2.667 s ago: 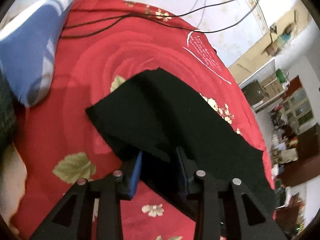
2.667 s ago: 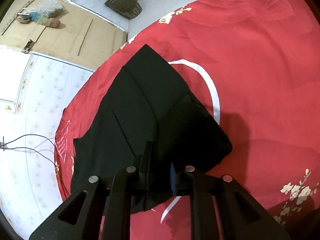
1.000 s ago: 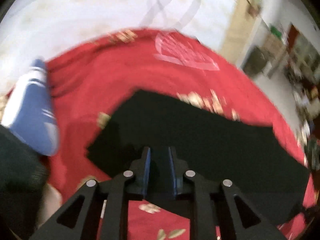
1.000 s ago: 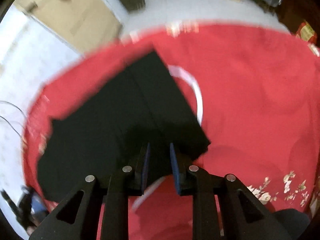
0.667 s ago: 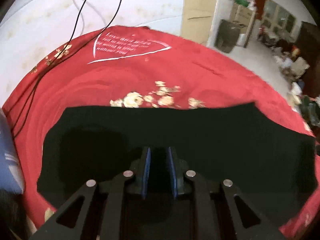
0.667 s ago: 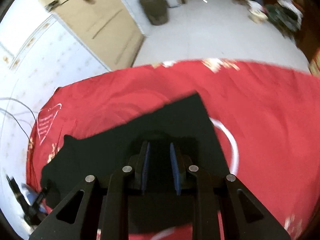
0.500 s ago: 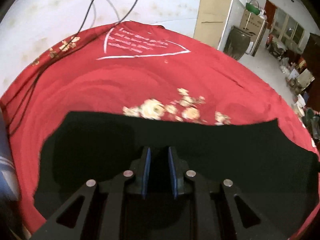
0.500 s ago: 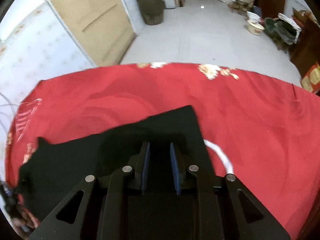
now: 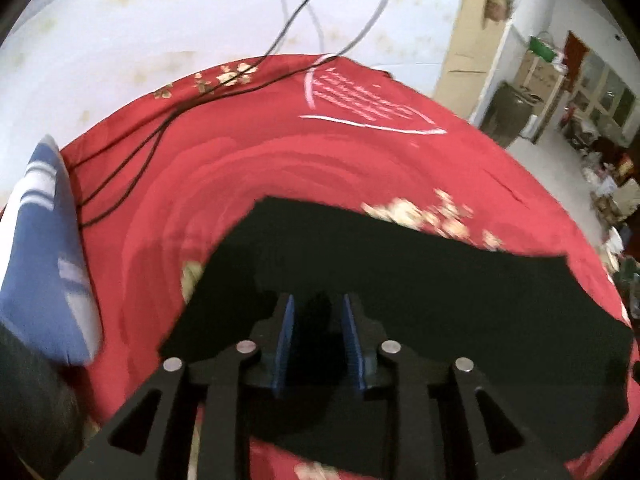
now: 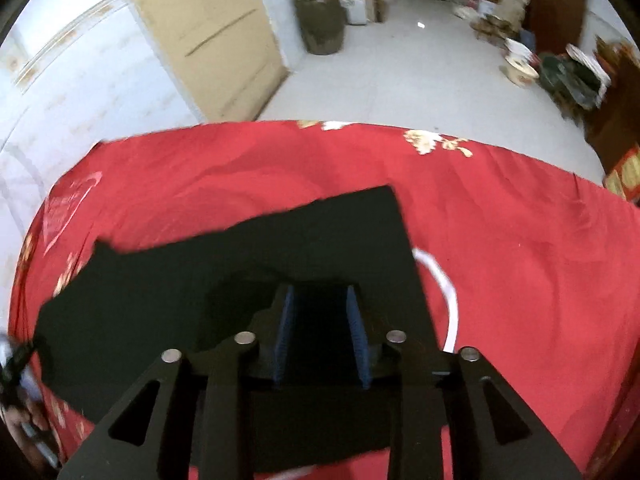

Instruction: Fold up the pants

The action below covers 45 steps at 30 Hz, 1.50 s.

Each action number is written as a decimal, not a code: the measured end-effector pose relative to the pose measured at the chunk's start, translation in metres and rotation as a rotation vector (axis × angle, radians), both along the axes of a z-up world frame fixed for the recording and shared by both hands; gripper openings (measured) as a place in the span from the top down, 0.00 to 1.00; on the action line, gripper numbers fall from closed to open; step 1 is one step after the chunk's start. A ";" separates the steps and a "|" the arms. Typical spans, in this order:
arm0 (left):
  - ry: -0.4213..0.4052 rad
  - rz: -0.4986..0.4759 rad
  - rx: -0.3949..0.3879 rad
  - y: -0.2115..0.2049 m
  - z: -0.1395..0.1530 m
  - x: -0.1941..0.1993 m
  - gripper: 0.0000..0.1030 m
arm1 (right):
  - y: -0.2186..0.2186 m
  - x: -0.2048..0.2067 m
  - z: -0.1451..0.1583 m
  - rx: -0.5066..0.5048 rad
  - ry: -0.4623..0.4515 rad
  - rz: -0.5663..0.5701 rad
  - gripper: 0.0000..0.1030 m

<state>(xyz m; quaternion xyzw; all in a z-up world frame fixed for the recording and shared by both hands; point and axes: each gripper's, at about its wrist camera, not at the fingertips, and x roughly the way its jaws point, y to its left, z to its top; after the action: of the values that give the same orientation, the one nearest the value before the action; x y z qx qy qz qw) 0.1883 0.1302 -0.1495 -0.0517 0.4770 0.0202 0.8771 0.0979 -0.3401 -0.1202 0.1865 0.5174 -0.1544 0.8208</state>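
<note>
The black pants (image 9: 440, 280) lie flat as a long folded strip across the red bedsheet (image 9: 280, 160). My left gripper (image 9: 318, 304) hovers over their left part, near the near edge. Its jaws are opening, and the blue pads stand apart with only flat black cloth showing in the gap. In the right wrist view the pants (image 10: 180, 288) run leftward from a square end. My right gripper (image 10: 320, 294) is over that right end, its jaws also opening and the pads clear of the cloth.
A blue striped pillow (image 9: 40, 260) lies at the bed's left, with black cables (image 9: 160, 132) trailing across the sheet from the wall. Beyond the bed's far edge are bare floor (image 10: 400, 80), a dark bin (image 10: 320, 24) and a tan door (image 10: 208, 32).
Both grippers swung the pants over and laid them flat on the sheet. Their jaws, shut on the cloth before, now stand wider apart.
</note>
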 end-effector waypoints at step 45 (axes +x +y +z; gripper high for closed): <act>0.054 -0.116 0.069 -0.048 -0.018 -0.071 0.56 | 0.052 -0.037 -0.036 0.079 0.269 0.008 0.54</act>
<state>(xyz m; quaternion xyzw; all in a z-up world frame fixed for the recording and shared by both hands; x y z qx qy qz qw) 0.1171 0.0821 -0.1673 0.0070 0.5017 -0.0129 0.8649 0.0610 -0.2878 -0.1560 0.1943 0.6290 -0.1544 0.7367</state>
